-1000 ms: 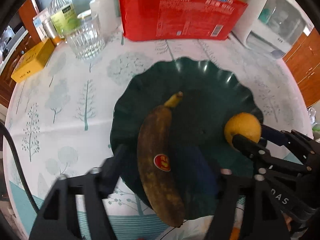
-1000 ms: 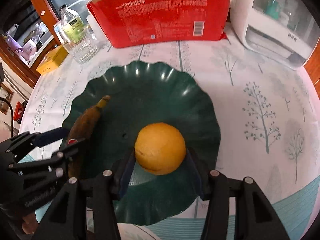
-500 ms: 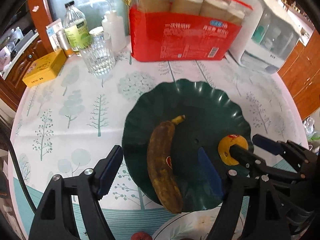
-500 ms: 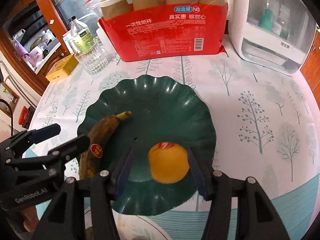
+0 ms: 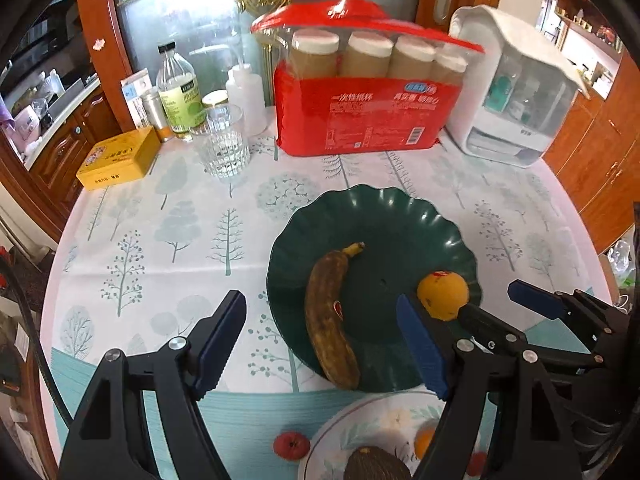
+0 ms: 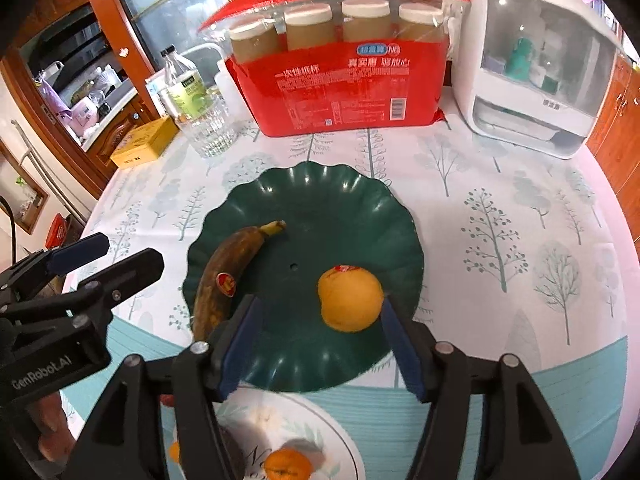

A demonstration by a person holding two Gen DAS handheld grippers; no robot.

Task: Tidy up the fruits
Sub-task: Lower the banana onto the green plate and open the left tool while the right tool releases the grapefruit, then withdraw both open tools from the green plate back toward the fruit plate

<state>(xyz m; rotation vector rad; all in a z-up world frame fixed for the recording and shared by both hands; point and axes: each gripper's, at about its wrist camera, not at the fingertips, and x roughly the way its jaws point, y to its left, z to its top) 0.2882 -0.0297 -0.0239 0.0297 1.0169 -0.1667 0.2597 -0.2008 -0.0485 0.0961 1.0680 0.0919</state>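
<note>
A dark green scalloped plate (image 5: 360,200) (image 6: 320,176) holds a brown, overripe banana (image 5: 328,312) (image 6: 228,264) and a yellow-orange fruit with a red sticker (image 5: 442,294) (image 6: 350,300). My left gripper (image 5: 316,312) (image 6: 128,250) hovers open above the banana and touches nothing. Over the plate's near edge, my right gripper (image 6: 320,306) (image 5: 492,300) has its jaws opening. The orange fruit rests on the plate between the tips, close to the right pad, and is not pressed.
A white floral plate (image 5: 380,432) (image 6: 340,452) at the near edge holds a small orange (image 6: 288,466) and a dark fruit (image 5: 376,464); a small red fruit (image 5: 292,444) lies beside it. At the back stand a red cup pack (image 5: 372,112), glass (image 5: 224,144), bottle (image 5: 178,96), yellow tin (image 5: 120,156) and white appliance (image 5: 516,92).
Both grippers have risen and drawn back from the green plate. The right jaws widened off the orange fruit, which now lies free with its sticker up.
</note>
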